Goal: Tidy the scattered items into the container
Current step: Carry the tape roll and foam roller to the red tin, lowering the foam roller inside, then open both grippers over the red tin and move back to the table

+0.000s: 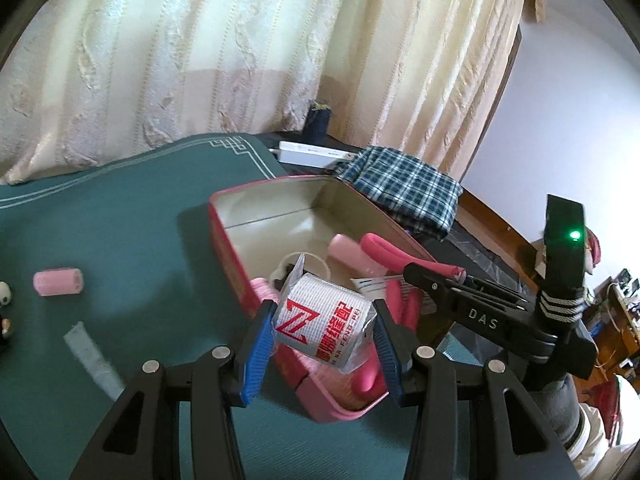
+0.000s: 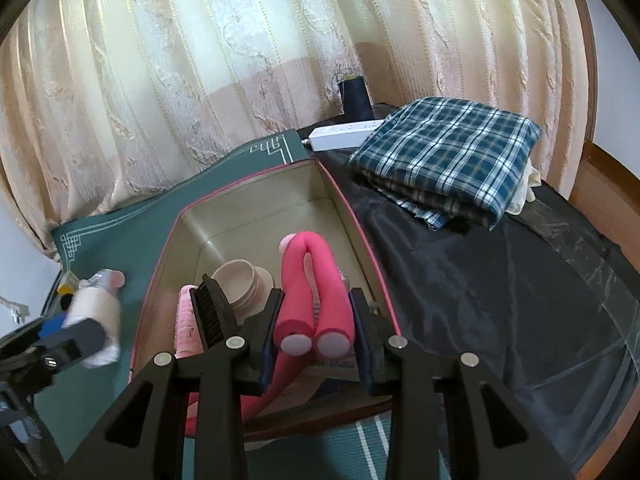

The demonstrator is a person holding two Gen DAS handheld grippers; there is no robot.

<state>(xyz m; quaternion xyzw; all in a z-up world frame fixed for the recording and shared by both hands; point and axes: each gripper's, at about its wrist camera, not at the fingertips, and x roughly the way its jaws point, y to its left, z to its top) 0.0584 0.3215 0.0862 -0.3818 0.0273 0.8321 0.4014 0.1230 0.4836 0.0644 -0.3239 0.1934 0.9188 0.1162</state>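
Note:
My left gripper [image 1: 323,344] is shut on a white wrapped roll with red lettering [image 1: 320,320], held just above the near left wall of the pink tin box [image 1: 272,186]. My right gripper [image 2: 316,320] is shut on a folded pink foam rod [image 2: 308,272] over the open box [image 2: 240,188]. Inside the box lie a beige lid [image 2: 240,280], a black brush [image 2: 212,308], a pink roller [image 1: 344,250] and a paper card [image 1: 372,282]. On the green mat to the left lie another pink roller [image 1: 58,282] and a pale tube [image 1: 94,356].
A folded plaid cloth [image 2: 444,152] lies on the black sheet [image 2: 480,280] right of the box. A white power strip [image 2: 344,134] and a dark thread cone [image 2: 354,96] stand by the curtain. Small panda figures [image 1: 4,300] sit at the mat's left edge.

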